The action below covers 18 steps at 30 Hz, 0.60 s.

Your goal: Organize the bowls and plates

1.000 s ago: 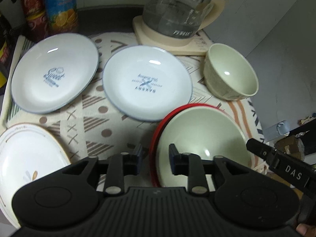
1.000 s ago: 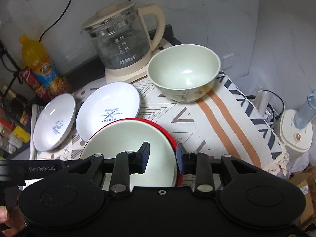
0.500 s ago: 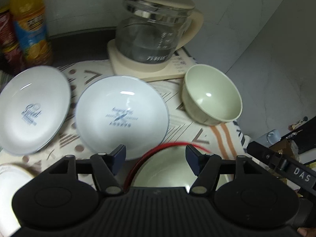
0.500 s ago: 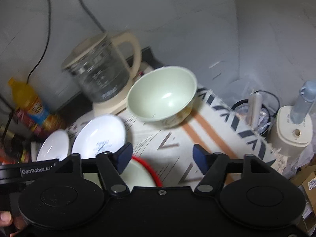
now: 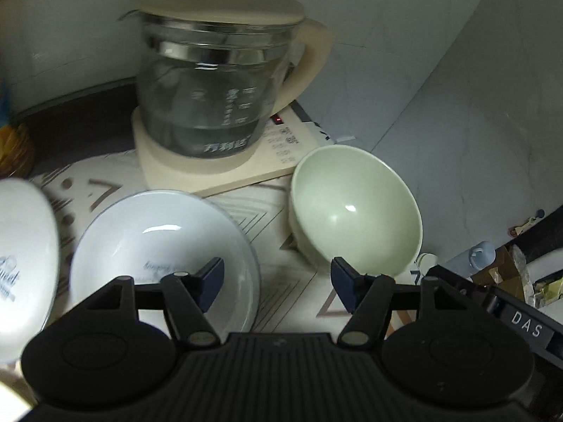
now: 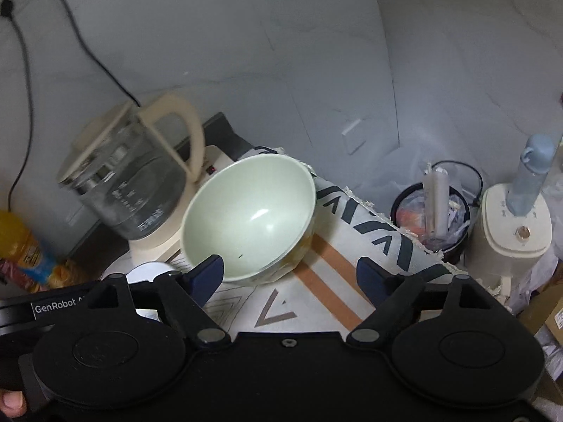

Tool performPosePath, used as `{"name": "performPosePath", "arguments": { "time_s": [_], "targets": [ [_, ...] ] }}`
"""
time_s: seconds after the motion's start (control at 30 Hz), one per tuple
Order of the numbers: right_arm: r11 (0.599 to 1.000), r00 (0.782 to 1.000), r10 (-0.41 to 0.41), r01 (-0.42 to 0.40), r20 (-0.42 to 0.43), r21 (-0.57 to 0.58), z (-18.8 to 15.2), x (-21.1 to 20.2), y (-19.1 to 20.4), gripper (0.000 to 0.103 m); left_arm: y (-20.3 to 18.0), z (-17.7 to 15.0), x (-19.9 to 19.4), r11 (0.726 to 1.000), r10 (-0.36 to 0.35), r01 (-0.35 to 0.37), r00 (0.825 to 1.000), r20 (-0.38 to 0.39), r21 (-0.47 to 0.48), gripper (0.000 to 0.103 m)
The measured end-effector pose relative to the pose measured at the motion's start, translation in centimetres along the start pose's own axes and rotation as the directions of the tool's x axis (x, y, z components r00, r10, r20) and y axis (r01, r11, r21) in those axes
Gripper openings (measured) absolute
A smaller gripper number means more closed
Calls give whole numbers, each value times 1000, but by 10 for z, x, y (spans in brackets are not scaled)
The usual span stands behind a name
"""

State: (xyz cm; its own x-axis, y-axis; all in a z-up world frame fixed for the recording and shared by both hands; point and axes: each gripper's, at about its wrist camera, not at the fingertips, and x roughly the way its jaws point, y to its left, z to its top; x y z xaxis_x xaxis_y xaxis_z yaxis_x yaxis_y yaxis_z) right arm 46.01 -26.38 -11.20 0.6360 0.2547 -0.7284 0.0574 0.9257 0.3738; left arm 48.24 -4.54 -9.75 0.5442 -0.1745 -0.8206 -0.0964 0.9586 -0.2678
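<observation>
A patterned cloth covers the tabletop, set in a corner of pale grey walls. The left gripper hovers above it with jaws spread wide and nothing between them. Just behind its left finger lies a white plate with blue lettering; a second white plate sits at the left edge, blurred. The green bowl stands upright just beyond the right finger, off to the right of the gap, not within it. Behind both stands a glass kettle on a cream base.

The right gripper is likewise wide open and empty. Here the green bowl sits just past the left finger, its near rim overlapping that fingertip in the picture; whether they touch cannot be told. Only this view shows the cloth's fringed edge, a lined bin and a cream appliance beyond the tabletop, an orange drink bottle at far left, and black cables running up the wall.
</observation>
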Motion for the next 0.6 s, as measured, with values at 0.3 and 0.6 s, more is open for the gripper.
{"name": "performPosePath", "arguments": {
  "time_s": [0.3, 0.6],
  "targets": [
    [995, 998, 11, -5, -55, 96, 11, 34, -14, 81, -10, 19, 38, 999, -45, 46, 998, -42, 14, 65],
    [981, 989, 30, -1, -146, 196, 15, 68, -22, 59, -11, 34, 65, 997, -59, 56, 996, -62, -57, 52]
  ]
}}
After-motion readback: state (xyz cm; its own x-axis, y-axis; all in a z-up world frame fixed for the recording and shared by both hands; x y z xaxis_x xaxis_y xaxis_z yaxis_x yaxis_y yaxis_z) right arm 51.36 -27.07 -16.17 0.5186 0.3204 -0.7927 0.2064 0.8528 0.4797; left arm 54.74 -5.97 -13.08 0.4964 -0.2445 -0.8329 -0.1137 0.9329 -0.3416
